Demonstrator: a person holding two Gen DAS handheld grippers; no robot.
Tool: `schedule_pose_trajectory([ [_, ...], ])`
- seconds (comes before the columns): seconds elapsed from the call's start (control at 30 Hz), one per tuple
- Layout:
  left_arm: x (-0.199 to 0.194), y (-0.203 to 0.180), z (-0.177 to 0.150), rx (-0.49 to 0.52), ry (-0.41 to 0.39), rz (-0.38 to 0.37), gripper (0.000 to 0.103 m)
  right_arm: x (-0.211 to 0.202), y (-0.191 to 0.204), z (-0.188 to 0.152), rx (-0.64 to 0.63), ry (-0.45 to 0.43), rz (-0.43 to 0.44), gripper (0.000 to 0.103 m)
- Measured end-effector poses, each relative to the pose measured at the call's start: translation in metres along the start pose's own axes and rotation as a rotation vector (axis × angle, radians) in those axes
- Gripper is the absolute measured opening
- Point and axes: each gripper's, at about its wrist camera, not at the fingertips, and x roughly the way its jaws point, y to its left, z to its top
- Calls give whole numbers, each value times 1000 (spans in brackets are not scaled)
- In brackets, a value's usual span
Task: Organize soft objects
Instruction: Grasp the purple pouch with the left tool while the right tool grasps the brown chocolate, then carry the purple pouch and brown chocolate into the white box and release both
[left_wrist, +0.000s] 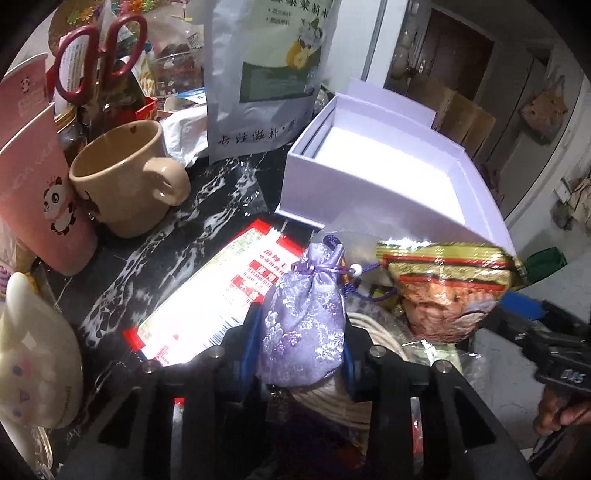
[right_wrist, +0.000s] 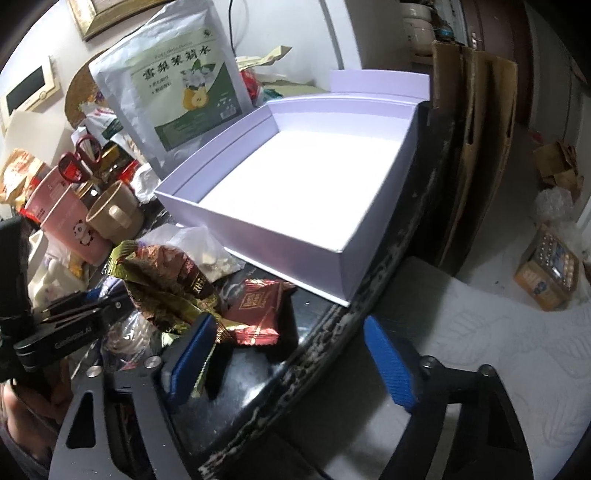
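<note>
A purple brocade sachet (left_wrist: 304, 317), cinched at its neck by a purple drawstring with a white bead, is seen in the left wrist view clamped between the blue-padded fingers of the left gripper (left_wrist: 295, 347); the pouch stands upright between the pads, its neck rising above the fingertips and a small metal charm hanging below. Behind the sachet a red-and-white printed packet (left_wrist: 207, 295) lies flat on the dark marbled table (left_wrist: 207, 195). Toward the table's left edge a pink panda cup (left_wrist: 48, 206) is touched by a beige mug (left_wrist: 125, 181), with red-handled scissors (left_wrist: 99, 55) standing behind them. A large white pouch with green label (left_wrist: 266, 74) stands upright toward the far edge. Just right of the sachet a gold-and-red snack packet (left_wrist: 447, 284) is seen raised, overlapping the near corner of the open lilac box (left_wrist: 332, 188); what bears it cannot be told. In the right wrist view the right gripper (right_wrist: 291, 354) is held with its fingers wide apart, nothing between them: the left pad (right_wrist: 188, 358) is over the table beside the gold packet, the right pad (right_wrist: 391, 362) is beyond the table's edge. A red foil packet (right_wrist: 255, 314) lies on the table near the box's near corner. The box interior is recorded as white and bare.
</note>
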Motion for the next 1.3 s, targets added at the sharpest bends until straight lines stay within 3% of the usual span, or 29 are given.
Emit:
schedule_pose_trajectory([
  [0.2,-24,8,8,-57,-37,-55,36,12,1,2,37,21,37,53],
  [0.33,-43,9,10,-79,-71,-60,36,21,4,3,42,22,36,47],
  [0.43,-53,8,9,-80,-88,-66,36,23,11,2,14,27,30,46],
  [0.73,-61,8,3,-76,-97,-51,36,22,41,-22,-175,-105,-135,46],
  [0.8,-61,8,1,-73,-95,-48,36,23,49,-33,-247,-160,-186,39],
  [0.93,-64,8,-2,-75,-95,-44,36,18,49,-37,-238,-179,-165,27],
  [1.3,-80,-2,-15,-60,-117,-69,36,-2,38,-34,-139,-173,-112,27],
])
